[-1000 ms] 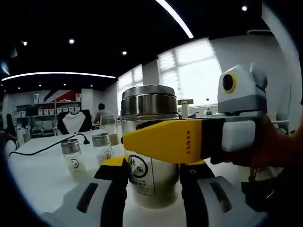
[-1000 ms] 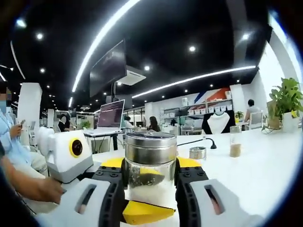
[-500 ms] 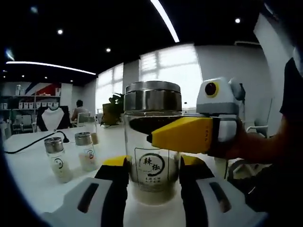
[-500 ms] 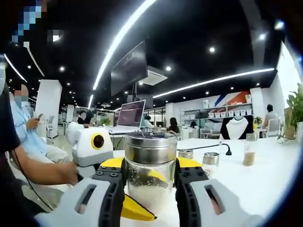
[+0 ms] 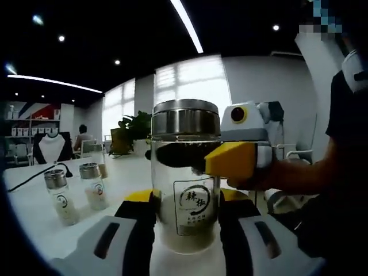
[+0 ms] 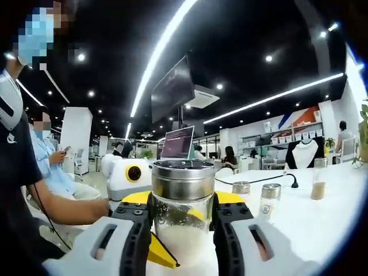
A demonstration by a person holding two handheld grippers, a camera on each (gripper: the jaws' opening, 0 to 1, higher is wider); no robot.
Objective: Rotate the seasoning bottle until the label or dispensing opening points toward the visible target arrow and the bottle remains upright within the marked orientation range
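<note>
While the clear glass seasoning bottle with steel lid [image 5: 185, 172] stands upright on the white table [image 5: 40, 218], my left gripper [image 5: 185, 201] and right gripper [image 6: 183, 201] both clamp its sides, label facing left gripper view.

A white tabletop [image 5: 69, 241] spans the lower left of the left gripper view. On it stand a glass seasoning bottle [image 5: 185, 190] at centre, two small shaker jars [image 5: 56, 195] at left, and a black cable [image 5: 34, 175] beyond them.
</note>
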